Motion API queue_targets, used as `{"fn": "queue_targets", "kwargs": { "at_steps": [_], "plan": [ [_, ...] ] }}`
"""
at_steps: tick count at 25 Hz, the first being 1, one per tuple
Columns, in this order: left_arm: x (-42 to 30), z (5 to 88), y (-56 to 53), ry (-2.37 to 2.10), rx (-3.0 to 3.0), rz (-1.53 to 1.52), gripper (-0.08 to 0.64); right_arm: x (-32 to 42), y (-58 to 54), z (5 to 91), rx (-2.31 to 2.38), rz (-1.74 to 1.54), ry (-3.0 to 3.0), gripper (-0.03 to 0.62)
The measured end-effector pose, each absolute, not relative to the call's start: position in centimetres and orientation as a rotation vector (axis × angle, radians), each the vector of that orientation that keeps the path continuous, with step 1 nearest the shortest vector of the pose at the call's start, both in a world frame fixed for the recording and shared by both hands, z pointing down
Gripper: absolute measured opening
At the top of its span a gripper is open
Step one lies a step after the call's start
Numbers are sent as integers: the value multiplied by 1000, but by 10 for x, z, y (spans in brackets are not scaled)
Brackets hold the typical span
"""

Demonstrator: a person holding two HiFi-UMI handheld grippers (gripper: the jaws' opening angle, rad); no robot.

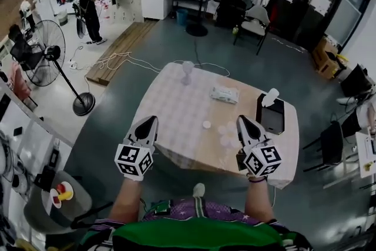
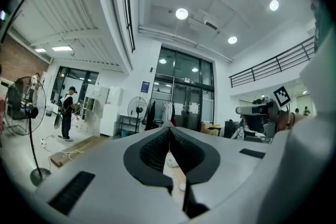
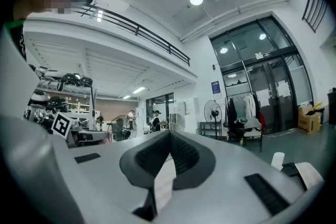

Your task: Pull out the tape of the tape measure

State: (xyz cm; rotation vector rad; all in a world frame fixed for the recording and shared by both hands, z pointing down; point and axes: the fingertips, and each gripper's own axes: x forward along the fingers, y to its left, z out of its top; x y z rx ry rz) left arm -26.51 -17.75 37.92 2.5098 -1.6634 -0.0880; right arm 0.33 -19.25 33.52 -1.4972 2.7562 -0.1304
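Evidently not begun: both grippers empty, jaws pressed together.
Left gripper (image 1: 154,118) and right gripper (image 1: 239,118) hover level, ready, I judge; the tape measure (image 1: 206,124), probably that white disc, lies mid-frame on the table (image 1: 176,97).

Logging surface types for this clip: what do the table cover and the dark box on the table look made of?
The table cover looks like thin cloth or vinyl sheet, matt, with a faint pale check; its edges seem to drape over the sides. The dark box looks like black plastic or card, matt; too small to settle.
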Motion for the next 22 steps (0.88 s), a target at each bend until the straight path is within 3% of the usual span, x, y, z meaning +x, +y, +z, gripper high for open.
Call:
{"fn": "queue_targets", "kwargs": {
  "at_steps": [22],
  "plan": [
    [-131, 360, -281, -1678, 2571, -46, 25, 126, -292, 345, -1444, -154, 2731, 8]
  ]
}}
